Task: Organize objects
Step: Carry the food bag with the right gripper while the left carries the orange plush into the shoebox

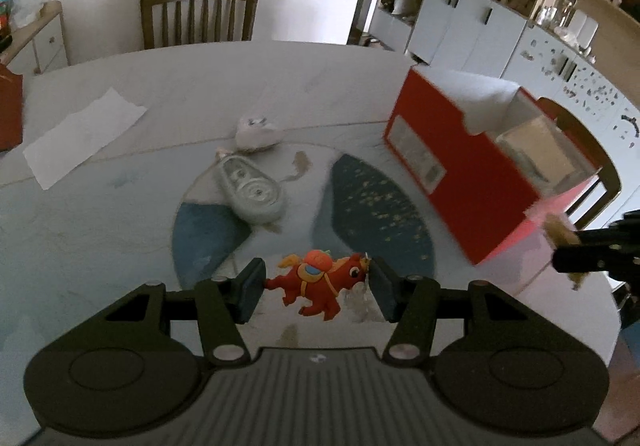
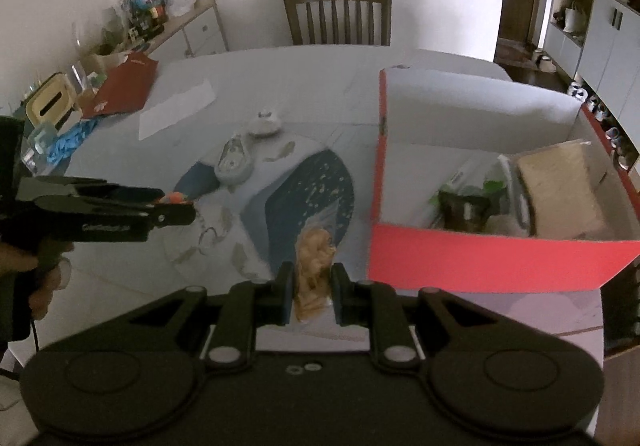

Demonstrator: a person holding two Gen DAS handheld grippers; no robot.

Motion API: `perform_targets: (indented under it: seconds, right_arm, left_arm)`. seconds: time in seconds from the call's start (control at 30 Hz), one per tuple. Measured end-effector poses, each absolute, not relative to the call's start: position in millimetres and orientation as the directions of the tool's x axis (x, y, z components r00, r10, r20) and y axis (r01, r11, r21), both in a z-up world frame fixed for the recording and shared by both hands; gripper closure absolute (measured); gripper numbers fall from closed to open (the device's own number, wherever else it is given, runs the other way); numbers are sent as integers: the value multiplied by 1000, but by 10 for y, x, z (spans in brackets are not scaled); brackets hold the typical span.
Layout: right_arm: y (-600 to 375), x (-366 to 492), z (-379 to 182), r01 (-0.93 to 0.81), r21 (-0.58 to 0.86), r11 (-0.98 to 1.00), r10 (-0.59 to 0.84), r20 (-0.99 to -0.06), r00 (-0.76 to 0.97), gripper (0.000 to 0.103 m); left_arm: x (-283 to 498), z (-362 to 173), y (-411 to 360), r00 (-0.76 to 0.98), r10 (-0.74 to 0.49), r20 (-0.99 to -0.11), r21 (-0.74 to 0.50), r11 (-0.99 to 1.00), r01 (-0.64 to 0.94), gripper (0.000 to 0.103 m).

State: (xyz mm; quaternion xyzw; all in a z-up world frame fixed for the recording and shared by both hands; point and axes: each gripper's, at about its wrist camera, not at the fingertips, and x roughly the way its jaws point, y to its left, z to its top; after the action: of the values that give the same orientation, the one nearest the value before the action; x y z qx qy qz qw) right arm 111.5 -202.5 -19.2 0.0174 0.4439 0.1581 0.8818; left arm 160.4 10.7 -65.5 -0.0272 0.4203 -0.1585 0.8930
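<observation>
Left wrist view: the left gripper (image 1: 318, 288) holds a small red toy horse (image 1: 320, 282) crosswise, one pad at its tail and the other at its nose, above the table (image 1: 100, 214). The horse looks like light, slightly rubbery moulded plastic; its thin legs hang free, so the body is the safer place to pinch. Ahead of the jaws lie a pale oval gadget (image 1: 252, 190) and a small white figure (image 1: 256, 132). Ahead and right stands an open red box (image 1: 472, 182).

Right wrist view: the right gripper (image 2: 312, 296) is closed narrow on a tan fuzzy toy (image 2: 314, 266), which looks soft and light and gives under the pads. The red box, partly filled, sits just right of the jaws, a likely drop place.
</observation>
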Motion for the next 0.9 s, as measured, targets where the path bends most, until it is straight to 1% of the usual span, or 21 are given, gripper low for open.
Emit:
perform_targets:
  seconds: [0.1, 0.37, 0.9]
  right_arm:
    - [-2118, 1133, -129, -266, 174, 948, 300, -767, 567, 85]
    - [-2440, 1269, -22, -248, 181, 952, 297, -745, 598, 85]
    - [-3116, 1602, 16, -205, 132, 970, 237, -713, 660, 85]
  left_arm:
    - [1583, -531, 10, 598, -319, -735, -187, 944, 273, 48]
    - [1629, -131, -358, 619, -394, -679, -224, 915, 337, 48]
    - [2048, 216, -1345, 626, -439, -644, -164, 879, 448, 47]
